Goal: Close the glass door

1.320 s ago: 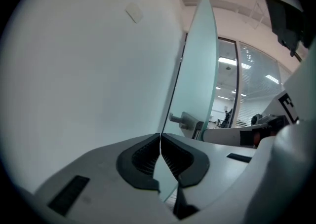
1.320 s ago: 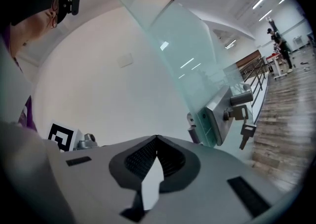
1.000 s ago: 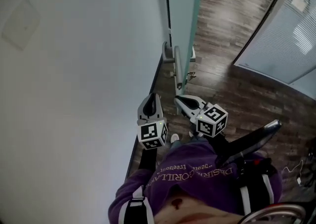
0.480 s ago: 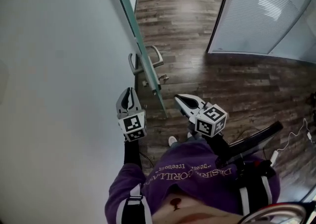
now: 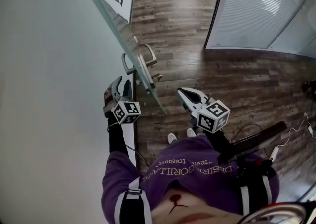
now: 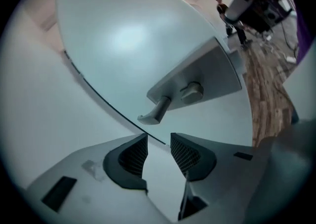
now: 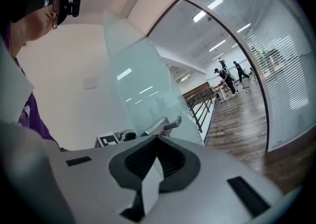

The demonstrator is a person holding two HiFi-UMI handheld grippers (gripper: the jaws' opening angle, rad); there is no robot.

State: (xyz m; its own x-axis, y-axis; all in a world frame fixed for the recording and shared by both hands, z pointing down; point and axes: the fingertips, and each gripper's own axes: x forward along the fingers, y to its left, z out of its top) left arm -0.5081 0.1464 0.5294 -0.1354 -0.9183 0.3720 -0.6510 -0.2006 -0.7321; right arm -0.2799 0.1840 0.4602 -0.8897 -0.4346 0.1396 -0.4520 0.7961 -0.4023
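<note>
So, the glass door [image 5: 105, 15] isn't shut yet: in the head view its frosted pane runs diagonally down the picture, and its near edge ends between the two grippers. The left gripper [image 5: 122, 84] sits on the left side of the pane, close under the metal door handle [image 5: 140, 63]. In the left gripper view that claw [image 6: 158, 141] has just been opening. Its jaws stand clearly apart with nothing between them, and the lever [image 6: 155, 112] is just past the tips, not touching. The right gripper [image 5: 181, 91] hangs on the other side of the door over the dark wood floor [image 5: 197, 30], well apart from the pane. In its own view the right gripper [image 7: 157, 139] has its ribbed pads pressed together on nothing, pointing roughly at the door [image 7: 143, 85]. The person's purple top [image 5: 187, 173] fills the bottom of the head view, and a glass partition with blinds [image 5: 261, 6] stands top right.
</note>
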